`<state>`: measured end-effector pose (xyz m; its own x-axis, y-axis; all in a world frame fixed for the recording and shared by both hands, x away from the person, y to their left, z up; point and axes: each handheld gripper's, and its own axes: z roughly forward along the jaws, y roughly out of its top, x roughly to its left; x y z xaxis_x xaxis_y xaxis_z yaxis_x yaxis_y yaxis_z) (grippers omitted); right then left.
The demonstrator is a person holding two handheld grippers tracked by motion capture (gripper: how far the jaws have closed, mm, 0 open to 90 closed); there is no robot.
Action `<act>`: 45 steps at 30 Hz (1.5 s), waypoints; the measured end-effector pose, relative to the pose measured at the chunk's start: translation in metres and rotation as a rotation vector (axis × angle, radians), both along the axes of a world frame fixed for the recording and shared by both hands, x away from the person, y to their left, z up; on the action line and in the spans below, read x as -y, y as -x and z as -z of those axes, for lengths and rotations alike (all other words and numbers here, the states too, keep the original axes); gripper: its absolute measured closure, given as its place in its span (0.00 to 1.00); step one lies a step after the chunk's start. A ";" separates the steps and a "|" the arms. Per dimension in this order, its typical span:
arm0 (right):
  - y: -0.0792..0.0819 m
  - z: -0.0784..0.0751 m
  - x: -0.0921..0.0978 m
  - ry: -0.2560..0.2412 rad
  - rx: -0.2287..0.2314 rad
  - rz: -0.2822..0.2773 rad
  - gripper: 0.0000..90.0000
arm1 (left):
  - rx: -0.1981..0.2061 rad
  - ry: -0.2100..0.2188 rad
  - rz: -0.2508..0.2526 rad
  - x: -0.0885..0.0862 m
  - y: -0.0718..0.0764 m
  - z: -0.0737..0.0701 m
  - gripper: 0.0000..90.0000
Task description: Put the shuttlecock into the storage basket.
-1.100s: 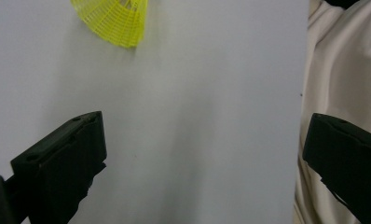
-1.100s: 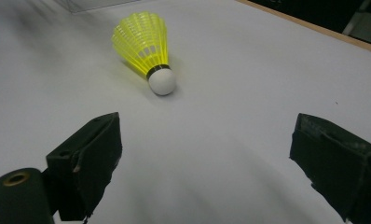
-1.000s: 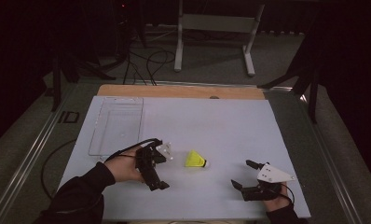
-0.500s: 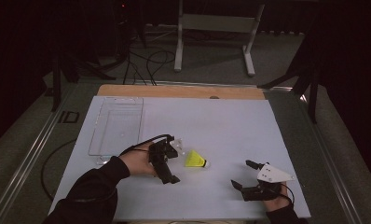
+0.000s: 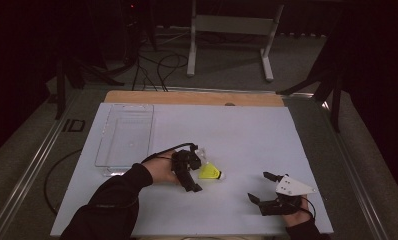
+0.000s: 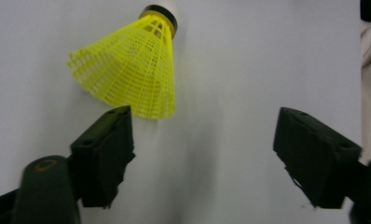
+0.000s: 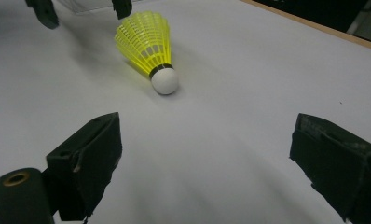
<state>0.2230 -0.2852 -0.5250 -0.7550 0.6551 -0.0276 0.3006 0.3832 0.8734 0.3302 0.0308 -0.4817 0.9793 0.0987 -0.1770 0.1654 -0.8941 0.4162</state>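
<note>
Left gripper (image 6: 202,154) jaws spread wide, gripping nothing; the near jaw sits just beside the flared yellow skirt of the shuttlecock (image 6: 132,65), apart from it as far as the left gripper view tells; right gripper (image 7: 211,172) equally wide open and empty, parked well back toward your right hand (image 5: 298,220)

Shuttlecock (image 5: 209,173) lies on its side on the white table mat (image 5: 237,135), near mid-table, white cork (image 7: 165,81) pointing toward the right gripper, skirt toward the left one

Judged step: closing in for the pick with the left; you're off-centre, the skirt sits toward one jaw, so shift across until it lies between both before closing; squeeze gently, since the mesh will likely crush or spring out; better to bite near the black band by the cork, where it looks stiffer

Clear tray (image 5: 124,140) stands at far left, well apart
</note>
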 end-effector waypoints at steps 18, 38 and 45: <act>0.000 0.001 0.000 0.001 -0.013 -0.001 0.10 | 0.012 -0.070 -0.019 0.024 -0.015 0.013 0.63; 0.000 0.000 0.000 0.002 -0.008 -0.004 0.10 | 0.049 -0.129 0.062 0.041 -0.014 0.017 1.00; 0.000 -0.001 0.000 -0.001 -0.005 -0.003 0.10 | 0.031 -0.111 0.087 0.042 -0.009 0.008 1.00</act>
<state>0.2226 -0.2854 -0.5244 -0.7573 0.6527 -0.0235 0.3036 0.3837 0.8721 0.3393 -0.0112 -0.4898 0.9898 0.0303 -0.1390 0.0735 -0.9453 0.3179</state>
